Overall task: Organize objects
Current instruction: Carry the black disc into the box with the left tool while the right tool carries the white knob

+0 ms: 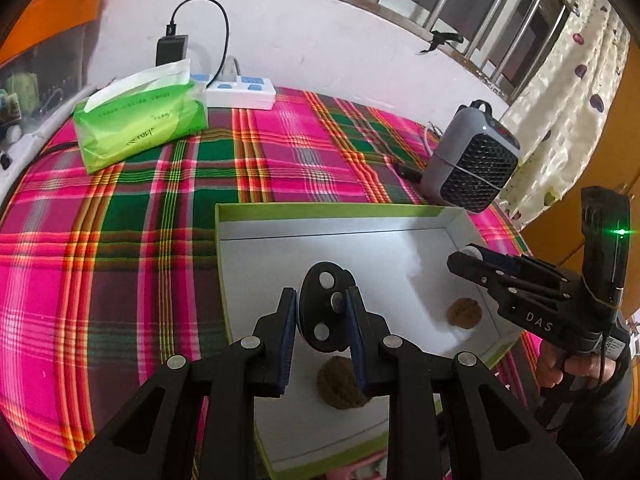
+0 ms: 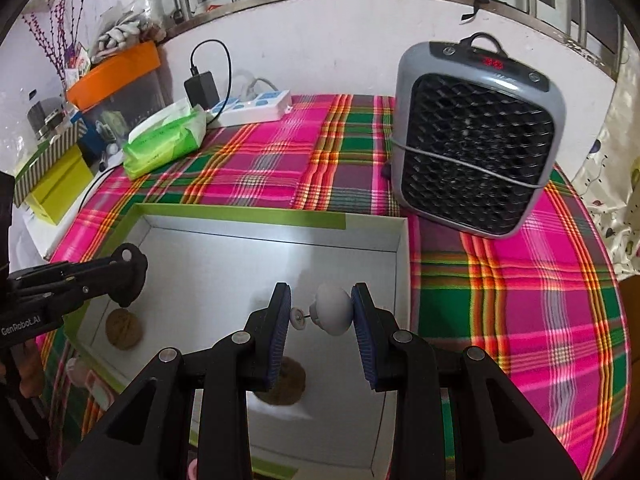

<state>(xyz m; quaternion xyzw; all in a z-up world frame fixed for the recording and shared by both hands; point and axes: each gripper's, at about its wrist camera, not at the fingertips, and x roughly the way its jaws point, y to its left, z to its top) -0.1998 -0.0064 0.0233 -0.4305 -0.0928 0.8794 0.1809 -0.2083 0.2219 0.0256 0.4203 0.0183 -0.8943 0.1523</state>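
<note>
A shallow white box with green rim (image 1: 320,210) (image 2: 240,212) lies on the plaid cloth. My left gripper (image 1: 323,334) is shut on a black disc with metal studs (image 1: 326,306), held above the box floor; it shows at the left of the right wrist view (image 2: 128,280). My right gripper (image 2: 322,318) holds a white knob with a small screw (image 2: 332,308) between its pads, over the box; it shows at right in the left wrist view (image 1: 476,264). Two brown walnuts lie in the box, one under each gripper (image 1: 340,386) (image 1: 464,313) (image 2: 123,328) (image 2: 286,384).
A grey fan heater (image 2: 476,140) (image 1: 472,164) stands right behind the box. A green tissue pack (image 1: 140,122) (image 2: 164,142) and a white power strip with charger (image 1: 240,92) (image 2: 256,106) lie at the back left. Stacked boxes (image 2: 60,160) sit at far left.
</note>
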